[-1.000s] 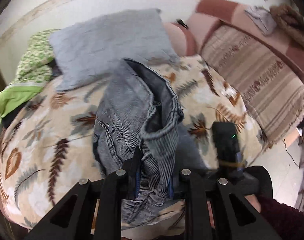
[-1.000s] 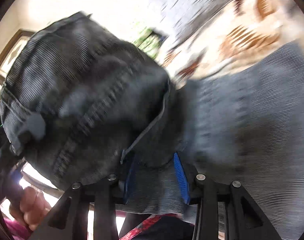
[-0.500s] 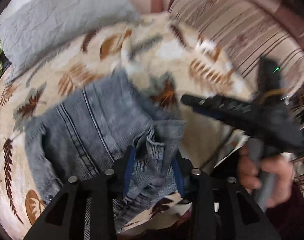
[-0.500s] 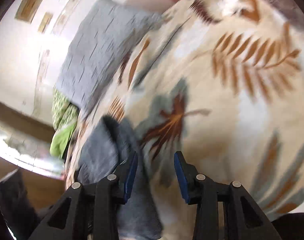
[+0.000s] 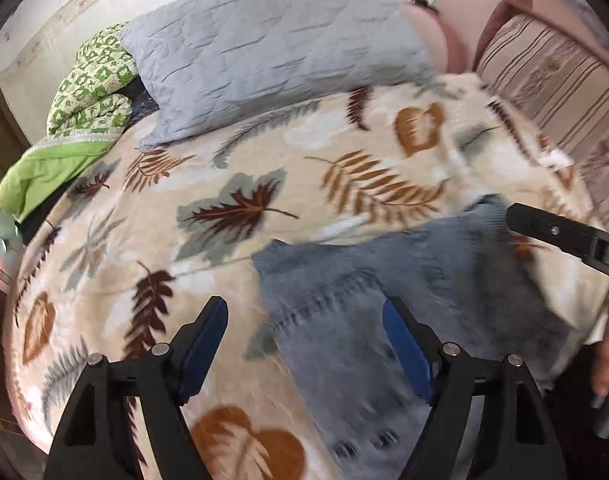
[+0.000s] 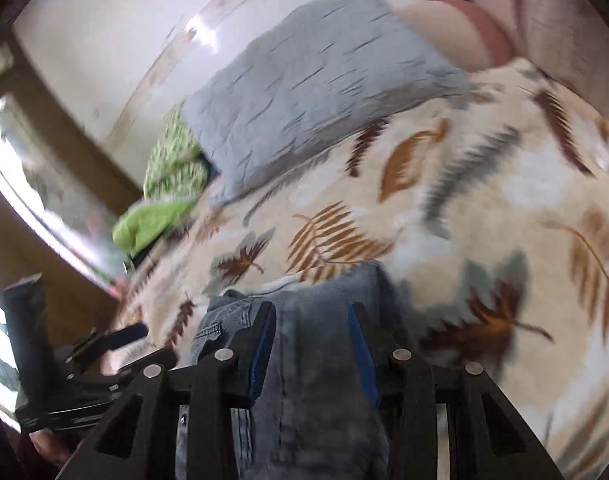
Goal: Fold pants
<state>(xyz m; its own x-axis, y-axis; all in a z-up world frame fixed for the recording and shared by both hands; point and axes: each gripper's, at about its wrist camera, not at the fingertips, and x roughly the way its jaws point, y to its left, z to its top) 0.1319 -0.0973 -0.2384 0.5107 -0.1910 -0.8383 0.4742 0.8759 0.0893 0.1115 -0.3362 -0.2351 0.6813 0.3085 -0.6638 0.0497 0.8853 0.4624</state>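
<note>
- Lay the faded blue denim pants (image 5: 404,300) flat on the cream fleece blanket printed with brown and grey leaves (image 5: 264,168), toward 4 o'clock in the left wrist view, no longer bunched and lifted as 1 second ago.
- Had just been opening the left gripper (image 5: 304,336): blue pads stood wide, denim below and between them but not pinched, fabric let go.
- Hovered the right gripper (image 6: 310,344) low over the pants (image 6: 304,380), jaws part open at an unchanged gap; blur made it impossible to tell whether the pads pressed denim.
- Showed the right gripper's black finger (image 5: 564,236) at 3 o'clock in the left view.
- Left the grey quilted pillow (image 5: 272,48) at 12 o'clock and the green patterned bedding (image 5: 88,92) at 10 o'clock, well apart from the pants.
- Judged: 1 fold laid; next, likely smoothing or regripping an edge.
</note>
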